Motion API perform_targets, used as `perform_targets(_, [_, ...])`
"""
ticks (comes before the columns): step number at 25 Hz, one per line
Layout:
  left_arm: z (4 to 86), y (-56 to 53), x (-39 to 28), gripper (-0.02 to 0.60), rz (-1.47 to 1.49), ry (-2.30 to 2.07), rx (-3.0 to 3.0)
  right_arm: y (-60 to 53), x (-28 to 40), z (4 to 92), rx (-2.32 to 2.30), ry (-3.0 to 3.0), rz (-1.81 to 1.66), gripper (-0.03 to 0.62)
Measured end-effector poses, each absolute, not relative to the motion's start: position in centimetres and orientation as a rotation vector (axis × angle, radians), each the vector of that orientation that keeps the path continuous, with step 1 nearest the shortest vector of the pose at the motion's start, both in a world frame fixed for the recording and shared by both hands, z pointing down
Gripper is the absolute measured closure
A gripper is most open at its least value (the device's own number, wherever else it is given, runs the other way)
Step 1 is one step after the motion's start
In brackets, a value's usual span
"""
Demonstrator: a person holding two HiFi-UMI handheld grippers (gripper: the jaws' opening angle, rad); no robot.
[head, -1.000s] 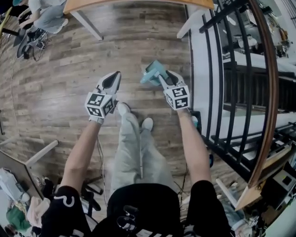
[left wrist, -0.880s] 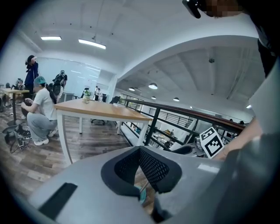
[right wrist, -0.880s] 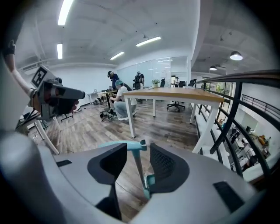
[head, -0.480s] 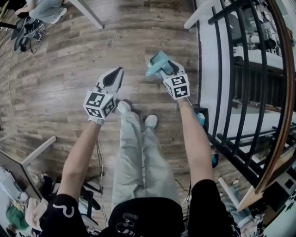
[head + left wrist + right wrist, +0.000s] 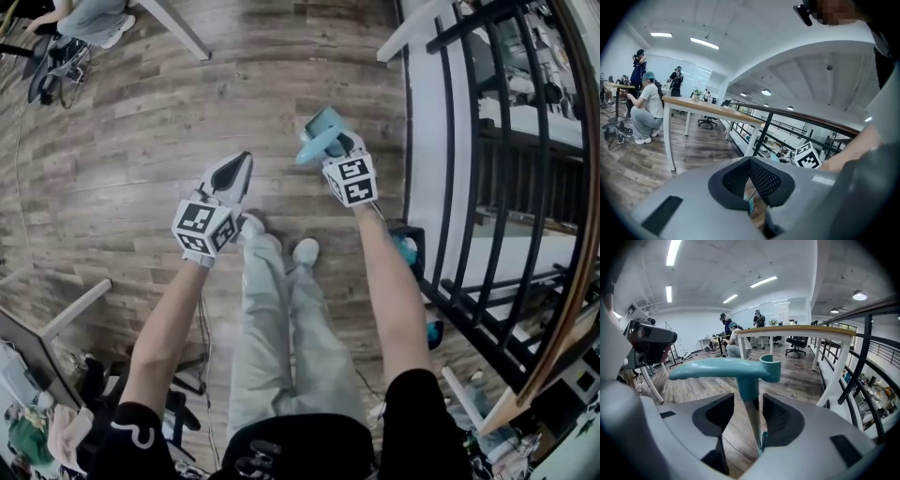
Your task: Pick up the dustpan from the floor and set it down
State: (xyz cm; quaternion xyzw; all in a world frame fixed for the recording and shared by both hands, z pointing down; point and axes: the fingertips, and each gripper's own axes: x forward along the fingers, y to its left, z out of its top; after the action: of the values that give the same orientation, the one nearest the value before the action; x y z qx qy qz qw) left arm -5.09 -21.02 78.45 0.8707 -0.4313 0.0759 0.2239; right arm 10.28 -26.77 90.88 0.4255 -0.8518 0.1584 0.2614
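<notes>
The dustpan's teal handle (image 5: 319,134) sticks out past my right gripper (image 5: 328,142) above the wood floor. In the right gripper view the handle (image 5: 724,369) lies crosswise on top of a thin metal pole (image 5: 752,420) that runs down between the jaws. My right gripper (image 5: 749,397) is open; its jaws have just been closing a little around the pole, which stands near the right pad with a gap on the left. The pan end is hidden under gripper and arm. My left gripper (image 5: 234,171) hangs beside it, shut on nothing (image 5: 750,160).
A black railing (image 5: 469,187) with a wooden top rail runs along the right, close to my right arm. A teal item (image 5: 405,246) sits at its foot. My shoes (image 5: 300,248) are below the grippers. White table legs (image 5: 178,28) and seated people (image 5: 89,19) lie farther off.
Both grippers have sunk a little toward the floor. The teal handle has stayed between the right jaws throughout. The left gripper has stayed shut.
</notes>
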Motion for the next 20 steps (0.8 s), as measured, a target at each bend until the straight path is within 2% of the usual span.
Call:
perform_targets(11, [79.3, -21.9, -4.6, 0.583, 0.225, -1.192, 2.375, -27.5, 9.7, 91.2, 1.158, -2.309, 0.442, 0.494])
perform_targets(13, [79.4, -22.0, -4.5, 0.583, 0.226, -1.193, 2.372, -27.9, 9.7, 91.1, 1.164, -2.312, 0.432, 0.533])
perform_targets(20, [79.4, -23.0, -5.0, 0.583, 0.225, -1.215, 2.358, -28.0, 9.6, 90.9, 1.166, -2.316, 0.410, 0.540])
